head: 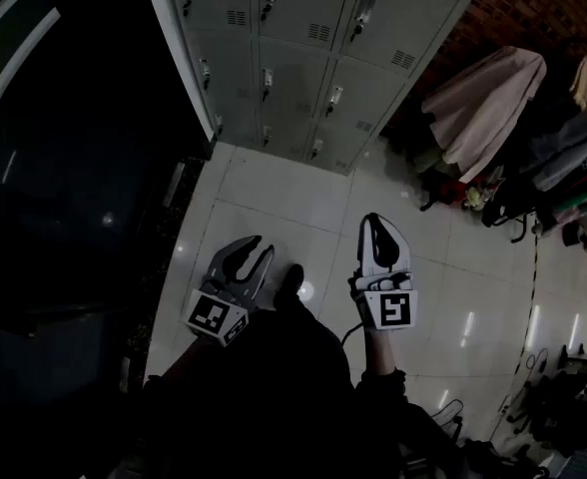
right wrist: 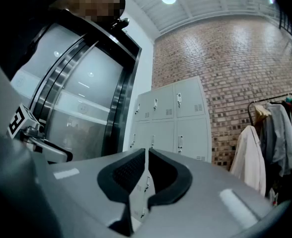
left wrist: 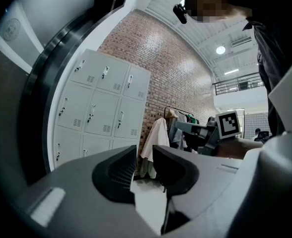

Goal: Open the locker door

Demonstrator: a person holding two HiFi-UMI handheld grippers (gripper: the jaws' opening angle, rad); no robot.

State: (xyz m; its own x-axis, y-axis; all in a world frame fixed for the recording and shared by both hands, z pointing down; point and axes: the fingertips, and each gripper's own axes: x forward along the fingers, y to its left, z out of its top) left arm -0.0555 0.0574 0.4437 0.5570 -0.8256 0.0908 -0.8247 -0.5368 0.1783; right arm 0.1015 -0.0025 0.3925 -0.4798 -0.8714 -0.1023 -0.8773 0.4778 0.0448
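Note:
A bank of grey lockers (head: 293, 48) stands against the wall ahead, every door shut, each with a small latch handle. The lockers also show in the left gripper view (left wrist: 101, 108) and the right gripper view (right wrist: 171, 118). Both grippers hang low over the white tiled floor, well short of the lockers. My left gripper (head: 257, 250) (left wrist: 144, 150) holds its jaws a little apart, with nothing between them. My right gripper (head: 373, 220) (right wrist: 146, 151) is shut and empty, its black pads meeting at the tips.
A clothes rack with a pale coat (head: 488, 103) and darker garments stands right of the lockers along a brick wall (head: 533, 8). A dark curved glass wall (head: 64, 188) fills the left. My shoe (head: 292, 282) shows between the grippers. Clutter (head: 563, 407) lies at the lower right.

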